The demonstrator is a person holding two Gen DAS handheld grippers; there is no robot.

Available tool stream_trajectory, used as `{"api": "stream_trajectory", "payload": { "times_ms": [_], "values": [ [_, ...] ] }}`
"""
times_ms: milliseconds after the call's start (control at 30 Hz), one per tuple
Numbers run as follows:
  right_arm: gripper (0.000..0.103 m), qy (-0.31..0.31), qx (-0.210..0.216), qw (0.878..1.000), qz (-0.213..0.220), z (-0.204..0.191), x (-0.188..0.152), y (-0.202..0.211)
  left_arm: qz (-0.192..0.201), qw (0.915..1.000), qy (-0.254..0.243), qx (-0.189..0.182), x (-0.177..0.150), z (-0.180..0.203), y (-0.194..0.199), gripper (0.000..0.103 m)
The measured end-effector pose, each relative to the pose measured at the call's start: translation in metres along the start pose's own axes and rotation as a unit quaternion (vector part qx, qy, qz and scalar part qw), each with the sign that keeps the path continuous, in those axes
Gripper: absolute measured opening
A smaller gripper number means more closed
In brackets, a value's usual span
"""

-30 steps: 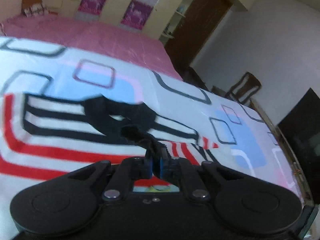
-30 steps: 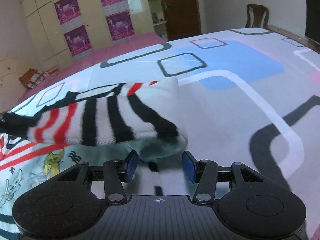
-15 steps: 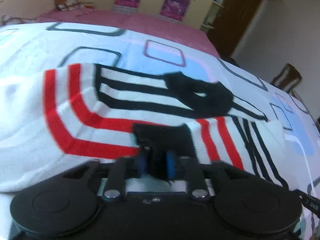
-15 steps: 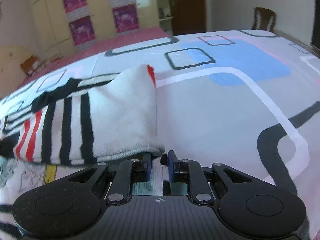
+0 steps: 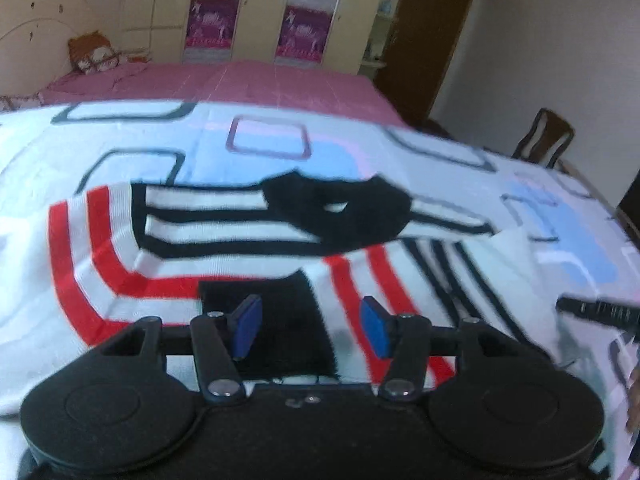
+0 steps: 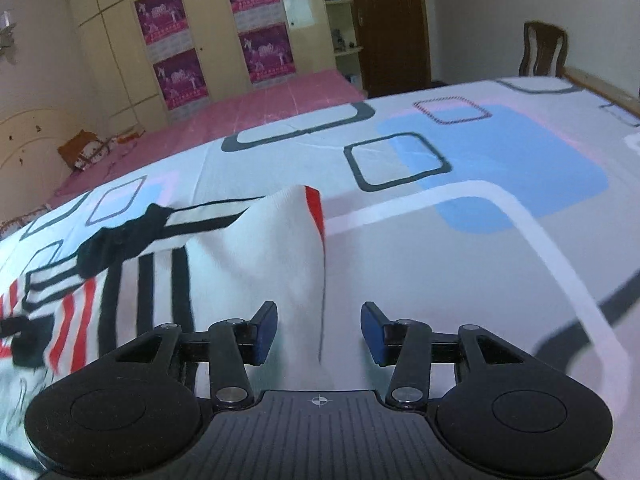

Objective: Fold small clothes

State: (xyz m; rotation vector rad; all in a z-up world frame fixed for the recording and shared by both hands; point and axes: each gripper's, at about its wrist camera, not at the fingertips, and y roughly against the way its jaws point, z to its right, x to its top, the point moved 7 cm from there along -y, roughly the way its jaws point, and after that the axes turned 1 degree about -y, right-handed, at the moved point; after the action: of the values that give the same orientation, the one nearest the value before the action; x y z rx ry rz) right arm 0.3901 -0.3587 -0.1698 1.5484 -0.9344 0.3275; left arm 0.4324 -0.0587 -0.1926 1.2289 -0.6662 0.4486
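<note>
A small white garment with red and black stripes (image 5: 224,240) lies folded on the bed. Its black collar (image 5: 344,212) lies at the far side and a black cuff (image 5: 288,320) lies between my fingers. My left gripper (image 5: 310,330) is open just above that cuff, holding nothing. In the right wrist view the same garment (image 6: 248,260) lies left of centre, its folded white edge running toward me. My right gripper (image 6: 318,334) is open over that edge, holding nothing.
The garment lies on a white bedsheet with blue patches and dark squares (image 6: 500,184). A pink bedcover (image 5: 240,84) lies beyond it. Wardrobes with purple posters (image 6: 260,48), a brown door (image 6: 384,24) and a wooden chair (image 6: 544,50) stand at the back.
Both grippers were shut on the garment half a second ago; both have opened and let it go. The sleeves now lie folded flat over the garment.
</note>
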Motion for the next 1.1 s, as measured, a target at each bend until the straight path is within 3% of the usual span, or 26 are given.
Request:
{"api": "stream_trajectory", "payload": {
  "times_ms": [67, 367, 400, 467, 500, 600, 733, 867, 1000, 1100],
  "values": [
    [0.046, -0.006, 0.004, 1.000, -0.007, 0.000, 0.010, -0.018, -0.021, 0.9996, 0.012, 0.012, -0.007, -0.008, -0.012, 0.051],
    [0.045, -0.024, 0.020, 0.999, -0.030, 0.002, 0.048, -0.086, -0.019, 0.9996, 0.000, 0.023, -0.014, -0.011, -0.010, 0.051],
    [0.030, -0.032, 0.028, 0.999, -0.034, 0.002, 0.050, -0.091, -0.018, 0.9995, -0.002, 0.025, -0.014, -0.011, -0.009, 0.051],
    [0.021, -0.027, 0.027, 0.999, -0.034, 0.003, 0.052, -0.092, -0.017, 0.9994, -0.008, 0.028, -0.014, -0.009, -0.009, 0.051],
    [0.011, -0.010, 0.016, 1.000, -0.025, 0.003, 0.053, -0.090, -0.017, 0.9994, -0.011, 0.029, -0.015, -0.009, -0.009, 0.051],
    [0.010, 0.017, -0.038, 0.999, 0.001, 0.018, 0.050, -0.087, -0.018, 0.9992, -0.013, 0.032, -0.015, -0.009, -0.008, 0.051],
    [0.011, 0.046, -0.049, 0.998, 0.008, 0.012, 0.052, -0.081, -0.020, 0.9991, -0.016, 0.035, -0.015, -0.010, -0.008, 0.051],
    [0.011, 0.052, -0.006, 0.998, 0.032, -0.010, 0.053, -0.056, -0.020, 0.9989, -0.019, 0.037, -0.015, -0.009, -0.007, 0.051],
    [0.011, 0.103, 0.050, 0.993, 0.012, -0.055, 0.032, -0.051, -0.020, 0.9988, -0.019, 0.041, -0.015, -0.009, -0.007, 0.051],
    [0.011, 0.139, 0.021, 0.990, -0.003, -0.061, 0.014, -0.067, -0.024, 0.9989, -0.015, 0.038, -0.015, -0.011, -0.006, 0.051]
  ]
}}
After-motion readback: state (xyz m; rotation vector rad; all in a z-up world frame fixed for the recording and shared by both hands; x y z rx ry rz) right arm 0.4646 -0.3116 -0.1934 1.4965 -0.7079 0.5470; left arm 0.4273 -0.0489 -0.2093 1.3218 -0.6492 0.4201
